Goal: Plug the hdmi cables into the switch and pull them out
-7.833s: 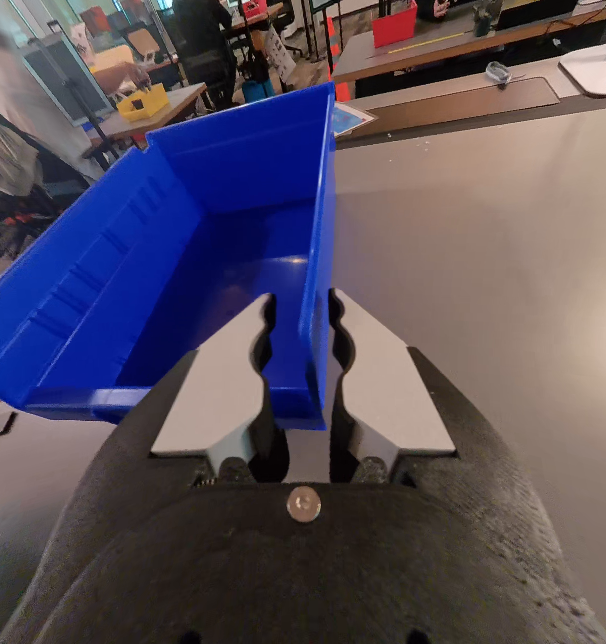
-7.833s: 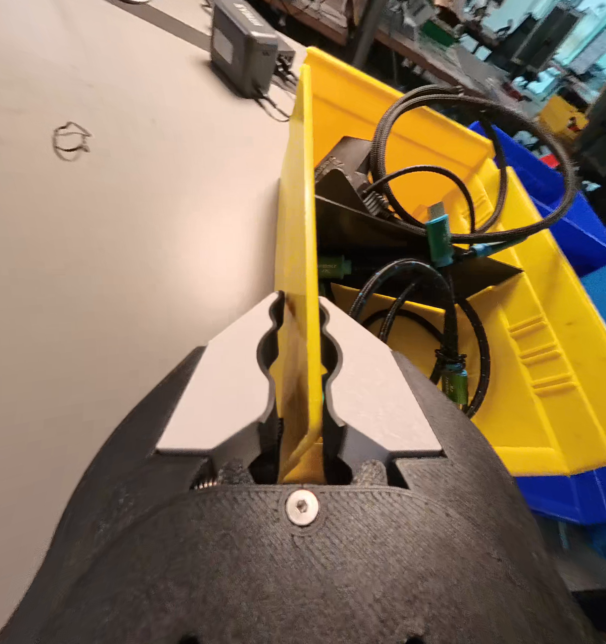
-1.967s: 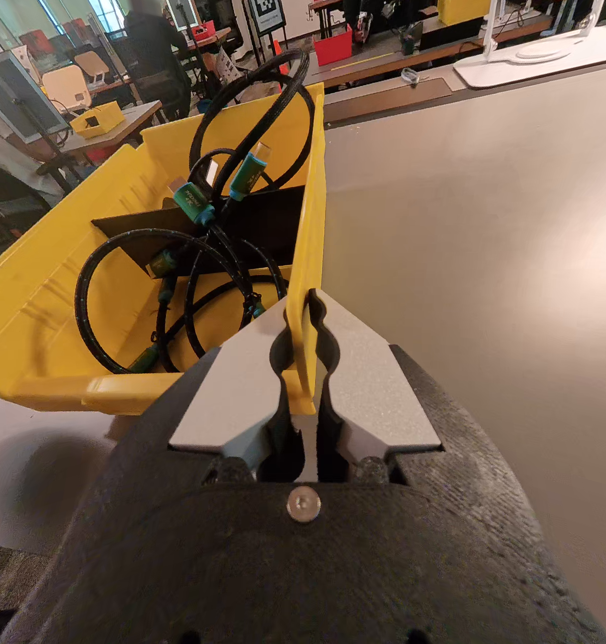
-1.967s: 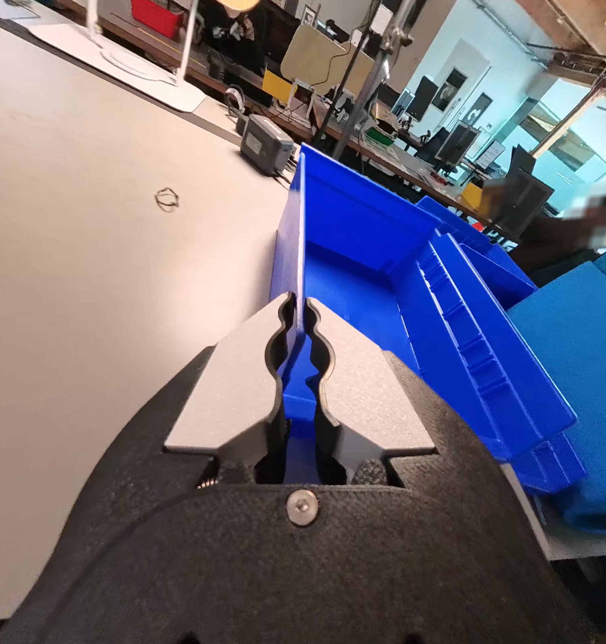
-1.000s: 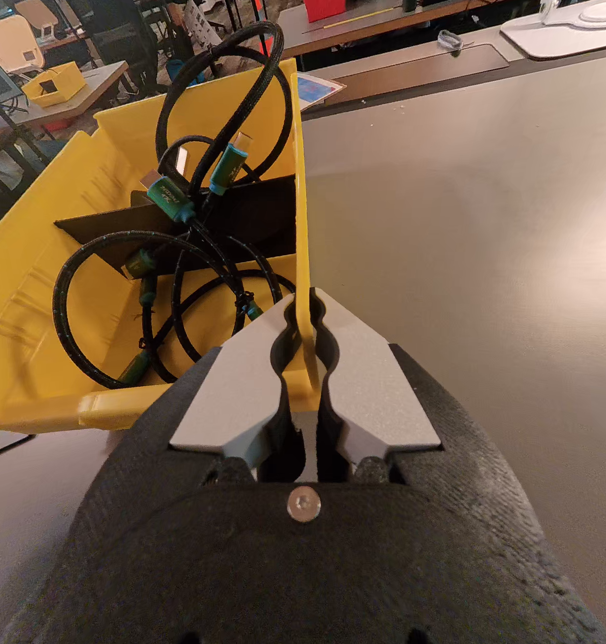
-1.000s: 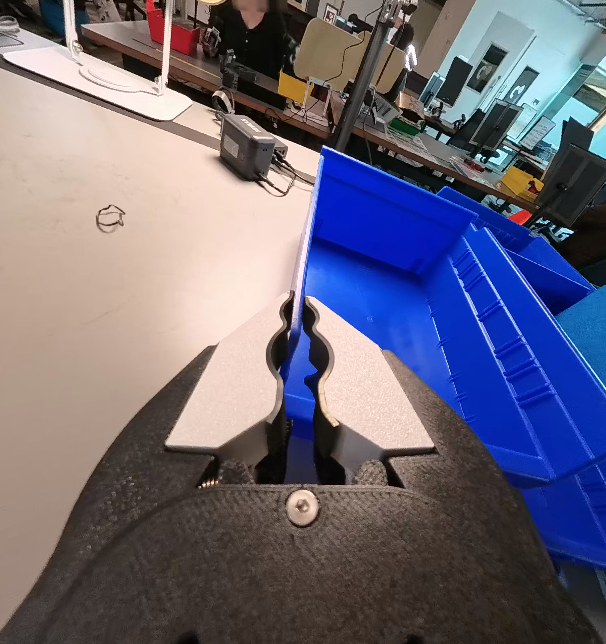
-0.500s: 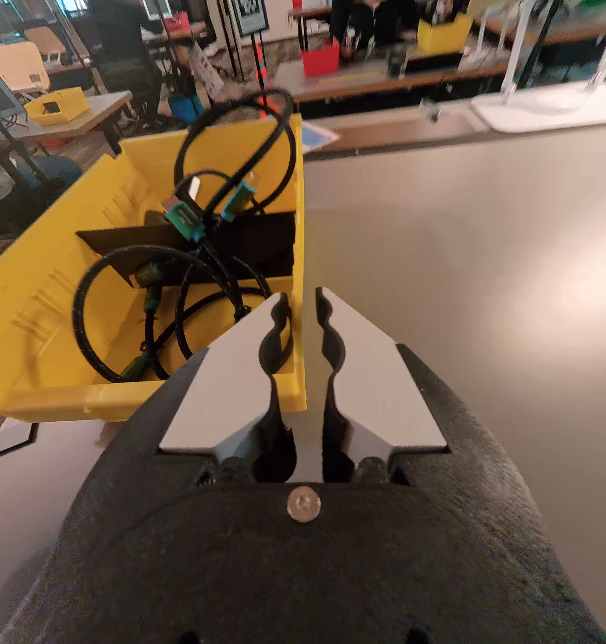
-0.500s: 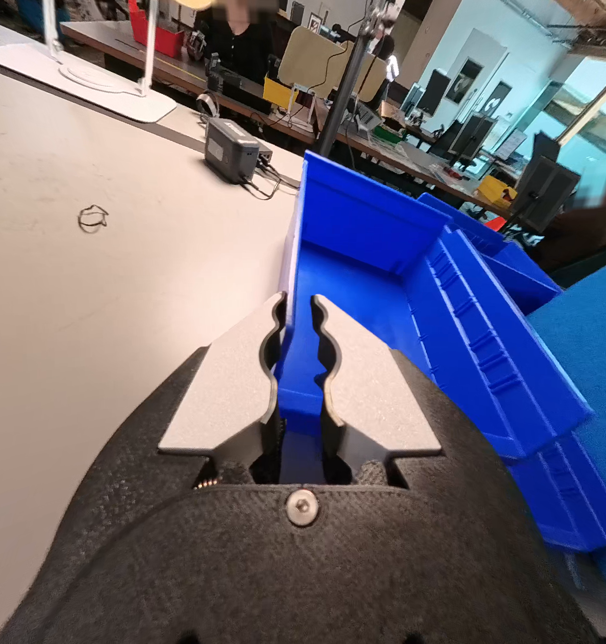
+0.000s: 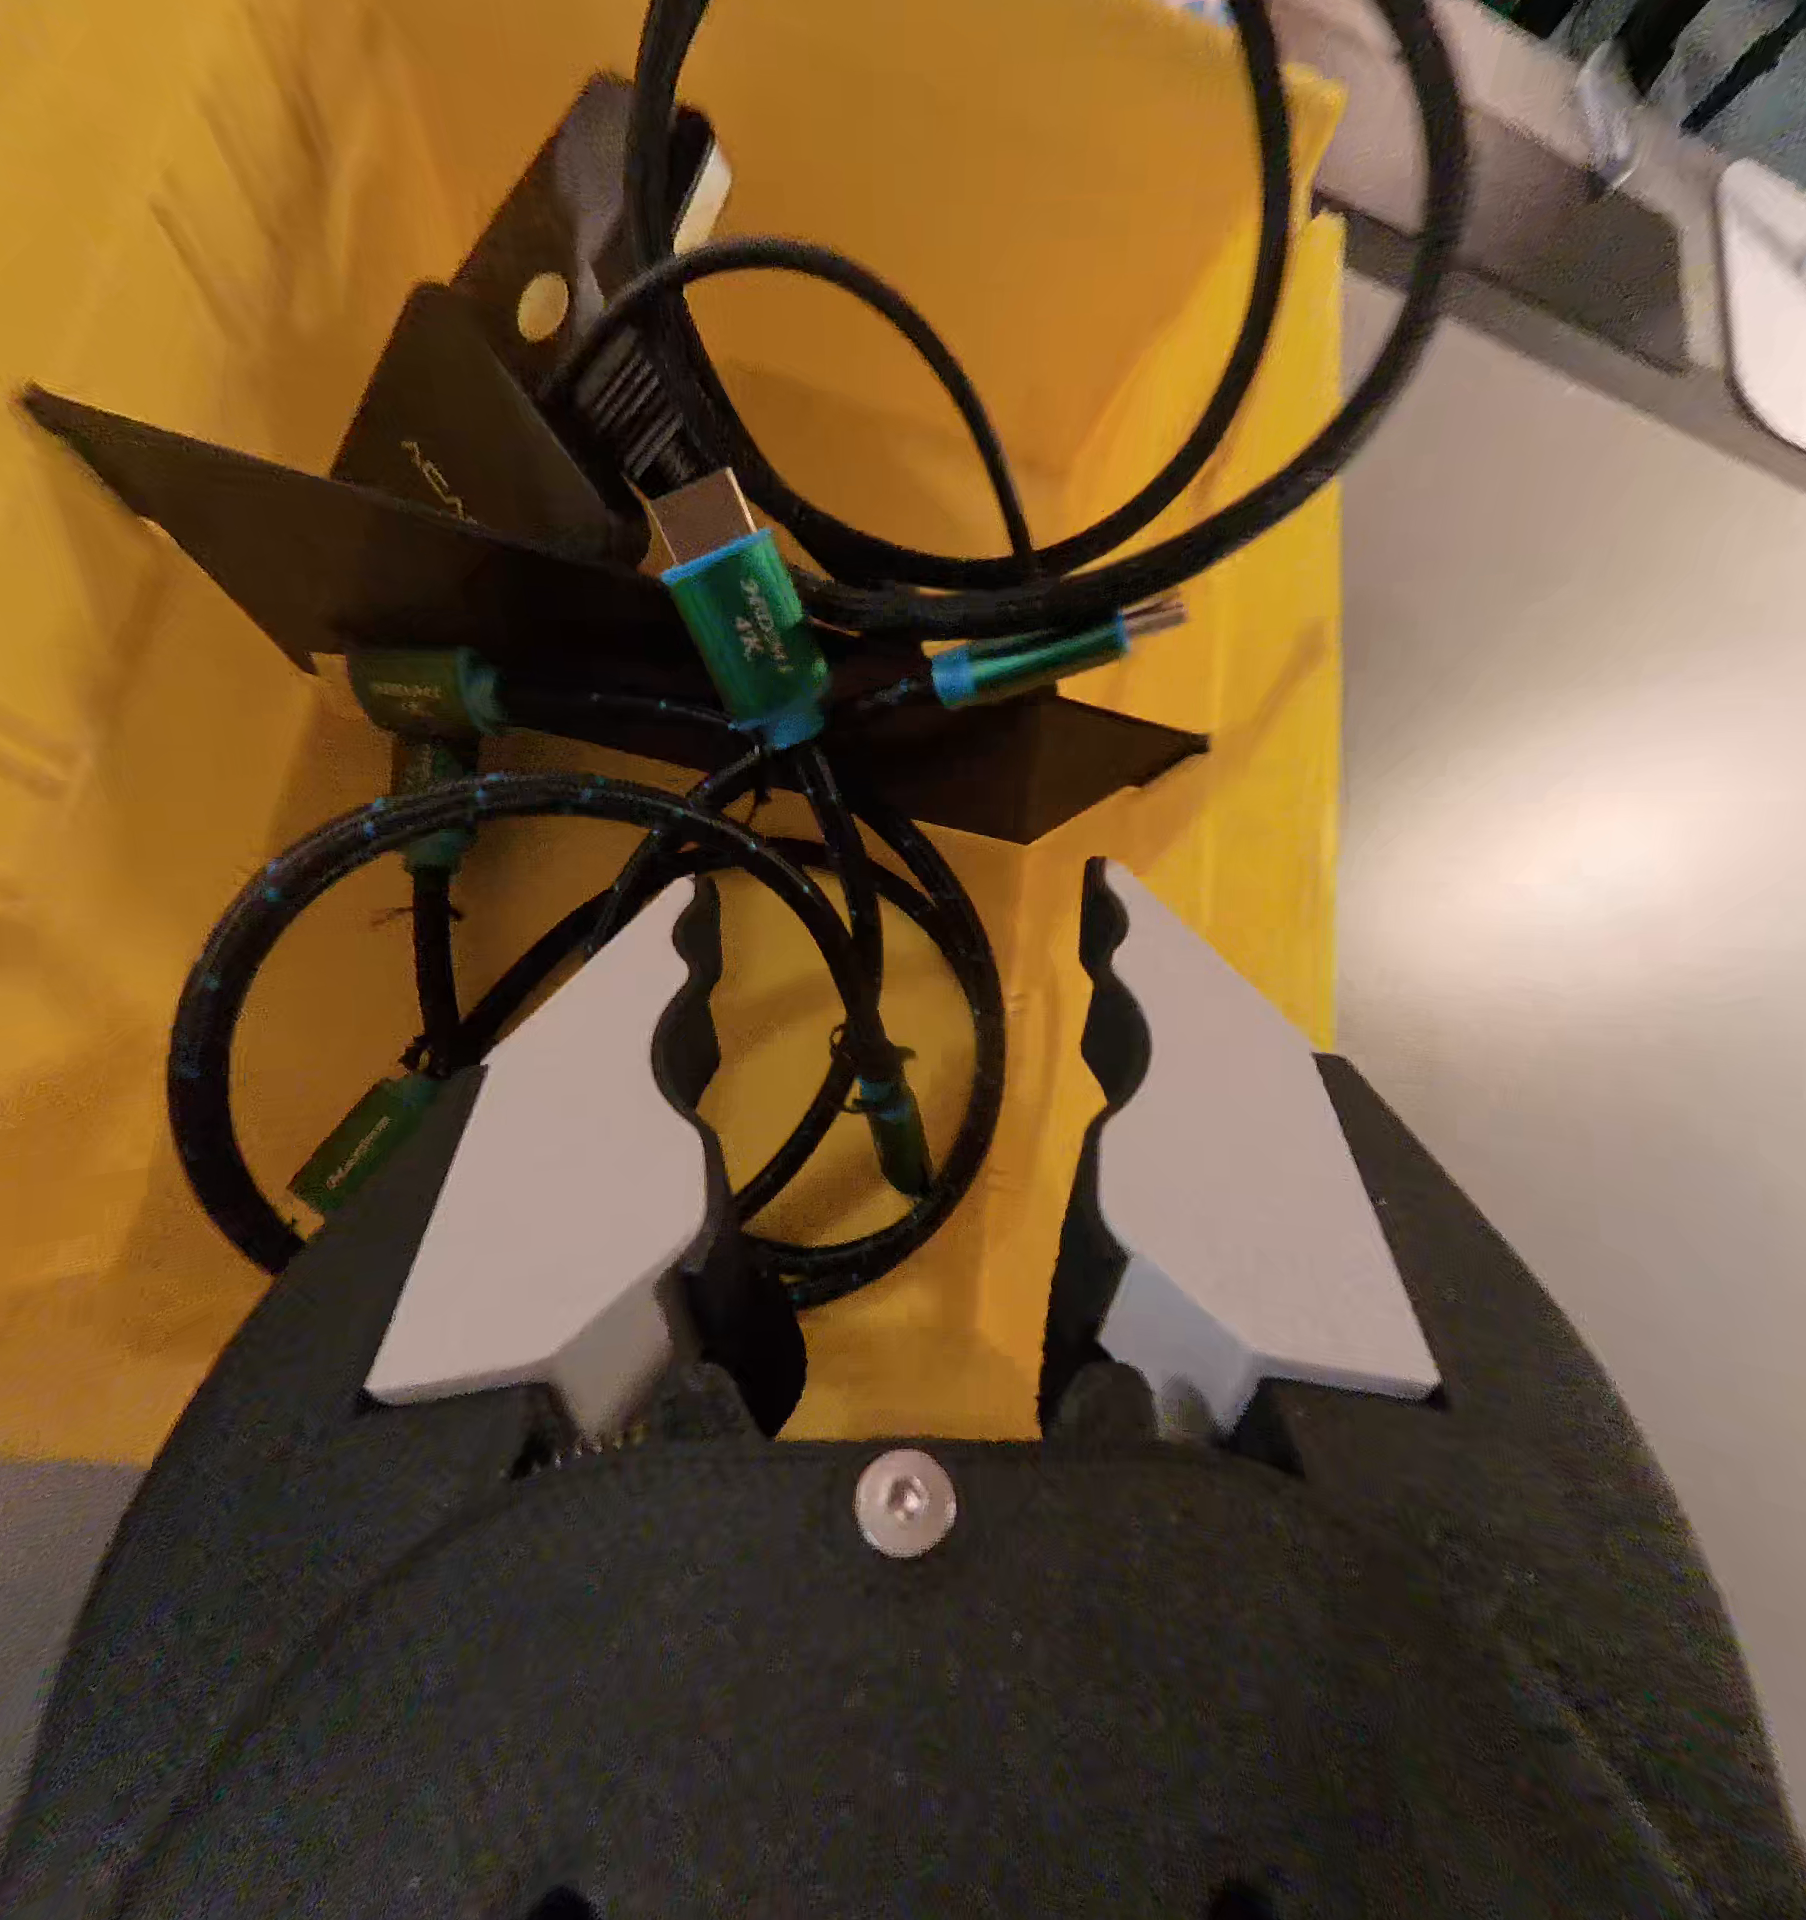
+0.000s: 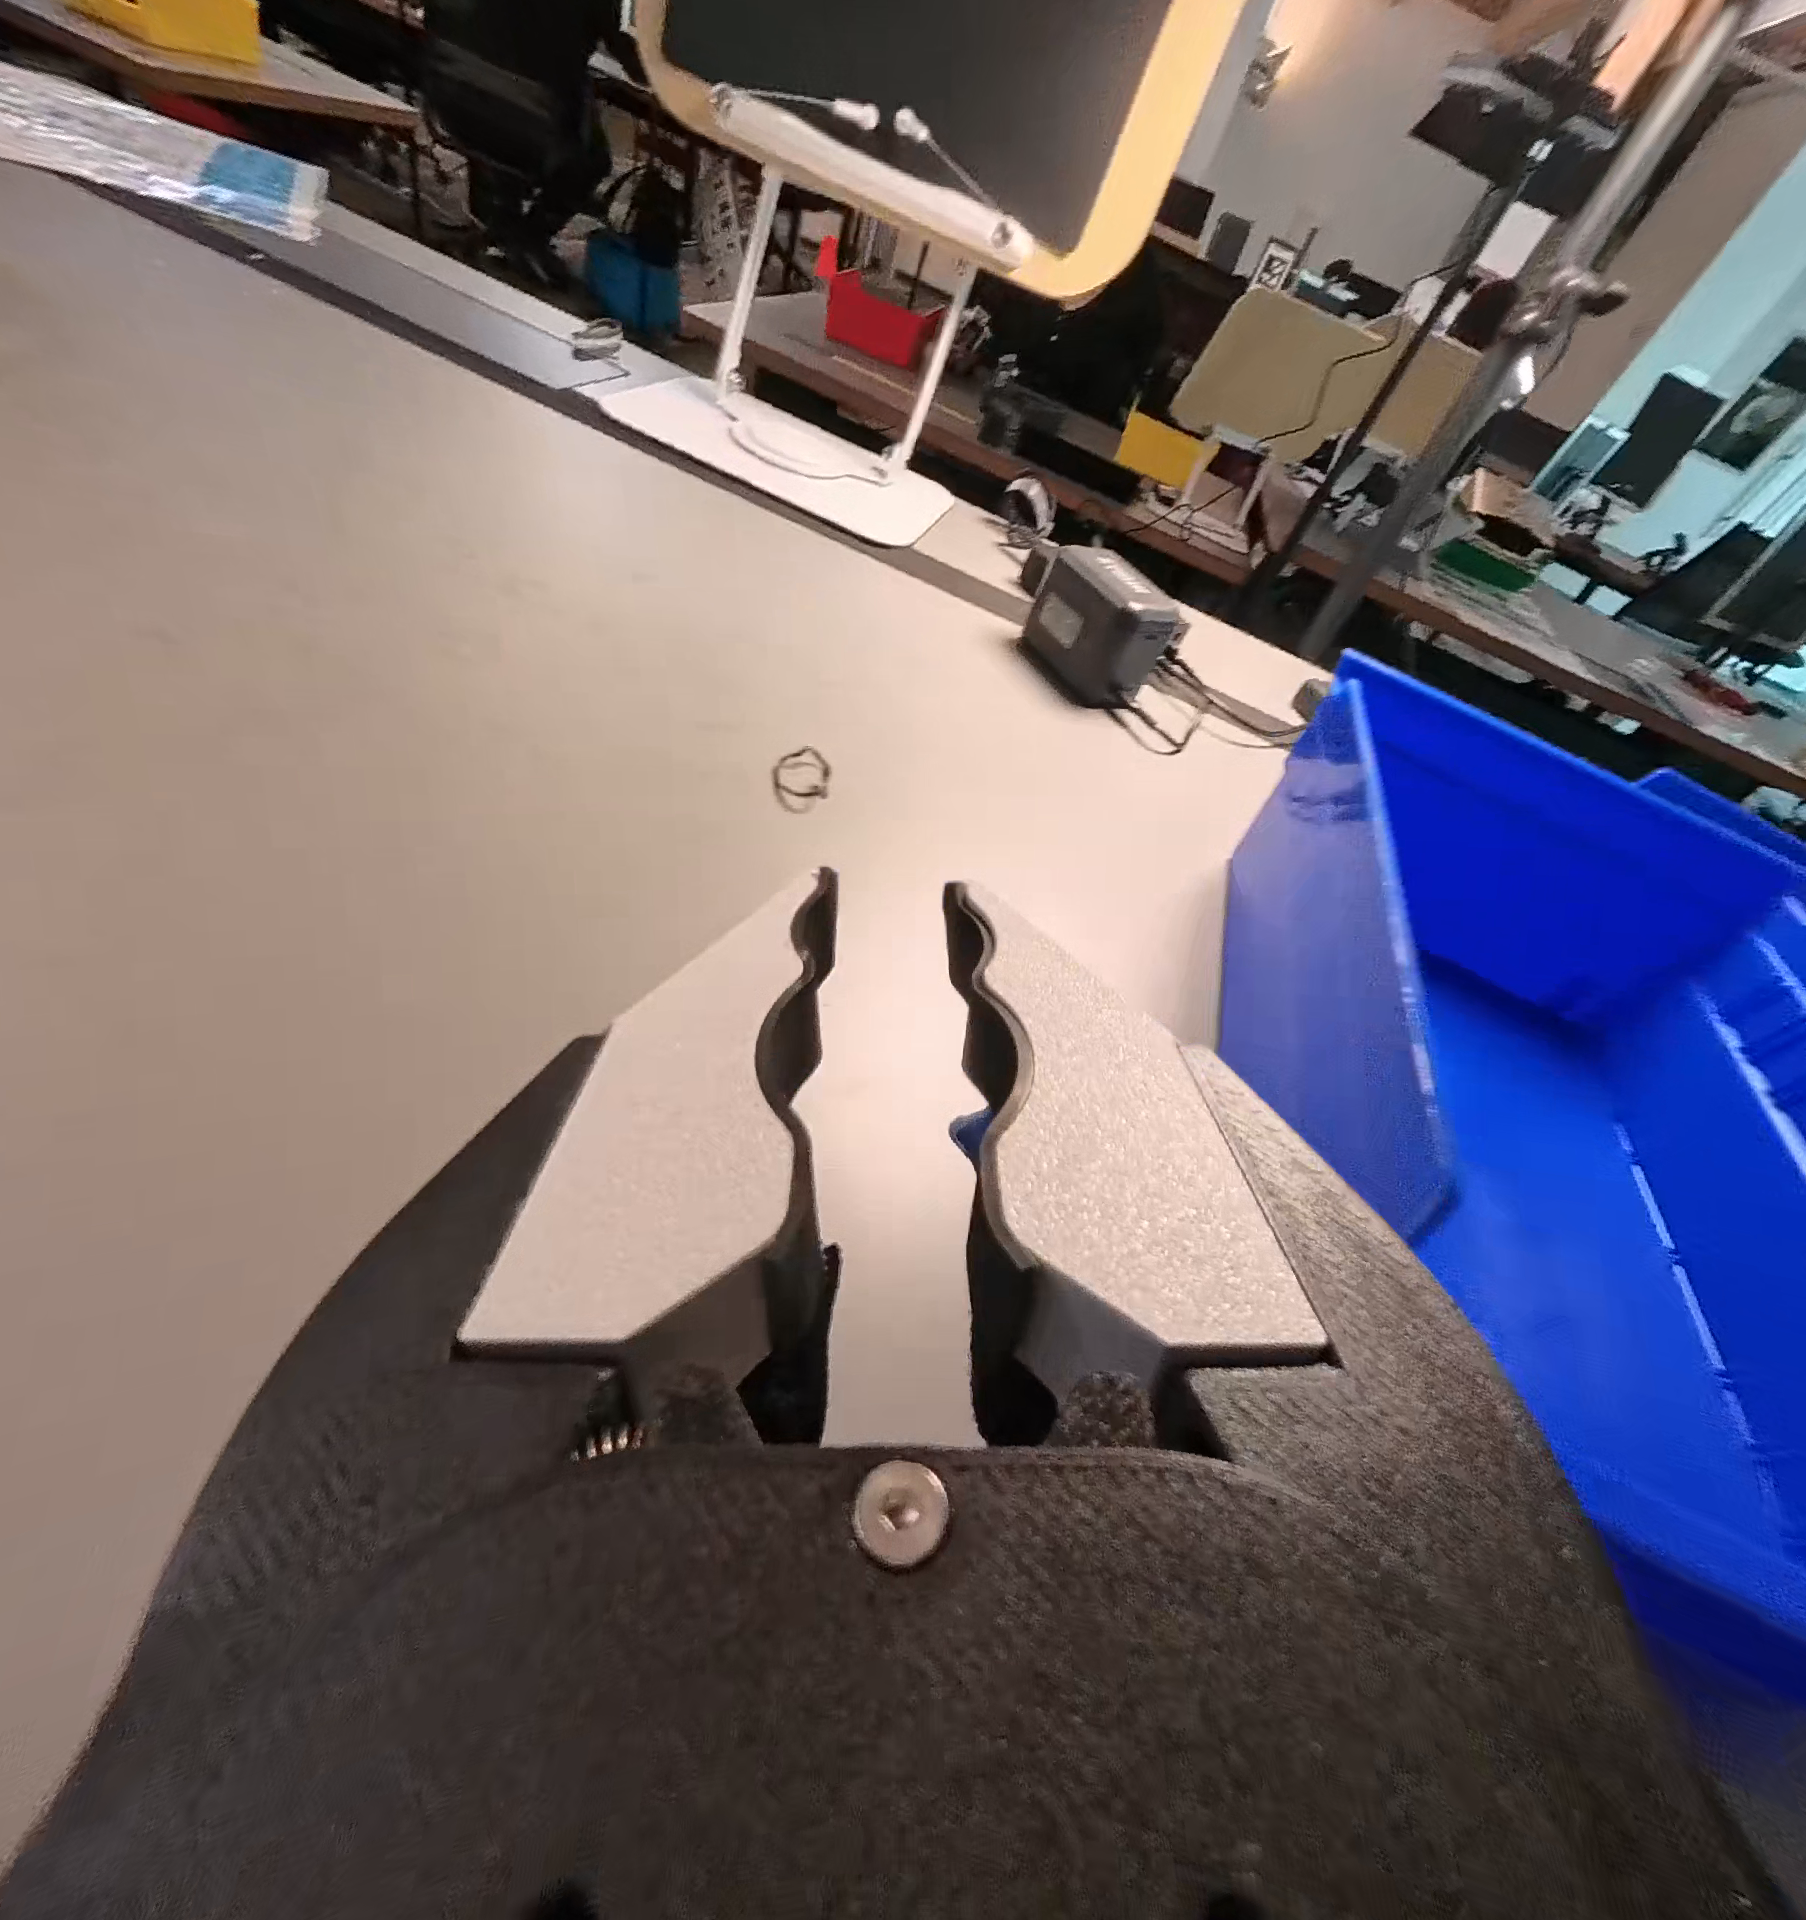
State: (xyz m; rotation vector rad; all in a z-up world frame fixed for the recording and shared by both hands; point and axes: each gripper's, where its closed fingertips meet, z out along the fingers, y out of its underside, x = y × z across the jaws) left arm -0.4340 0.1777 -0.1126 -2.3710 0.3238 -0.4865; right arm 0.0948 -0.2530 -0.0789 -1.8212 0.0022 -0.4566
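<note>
in the yellow bin (image 9: 1138,260), tangled black green-tipped hdmi cables (image 9: 743,644)

Blue bin (image 10: 1501,1039), wire loop (image 10: 801,775), lamp base (image 10: 785,457)

Workshop, cluttered benches (image 10: 1294,499), parts bins (image 10: 1564,1091)

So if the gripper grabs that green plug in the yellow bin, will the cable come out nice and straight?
Probably not. The green plug looks rigid, so it should pinch well. Its braided cable is coiled and crossed with other loops, so it would likely flop and drag them along. The open left gripper may also shift the black switch beneath.
</note>
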